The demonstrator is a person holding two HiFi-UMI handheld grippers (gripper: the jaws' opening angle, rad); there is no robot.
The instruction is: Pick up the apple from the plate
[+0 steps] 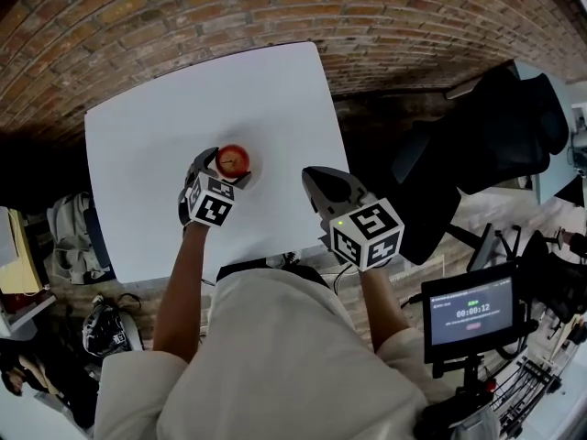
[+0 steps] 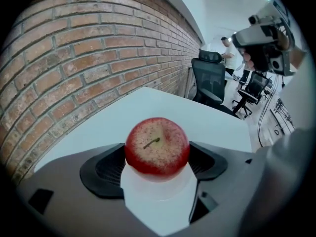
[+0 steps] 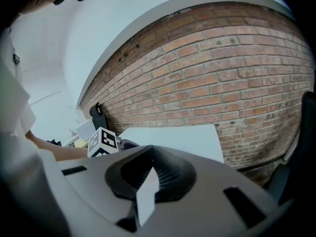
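Maintain the left gripper's pinch on the apple, seated at the centre of the plate. Lift straight up from the plate without easing the squeeze. Leave the right gripper, pressed together and empty, well apart from the plate.

The table is white and square with rounded corners, and its top is smooth and plain. Its far edge stands close to a brick wall. Only one thing lies directly on the table: a small round white plate, which is hard to tell apart from the white top. The plate sits right under the tips of the left gripper, between its jaws. It is to the left of the right gripper and a little ahead of it. The right gripper is above the right part of the table, near the right edge.
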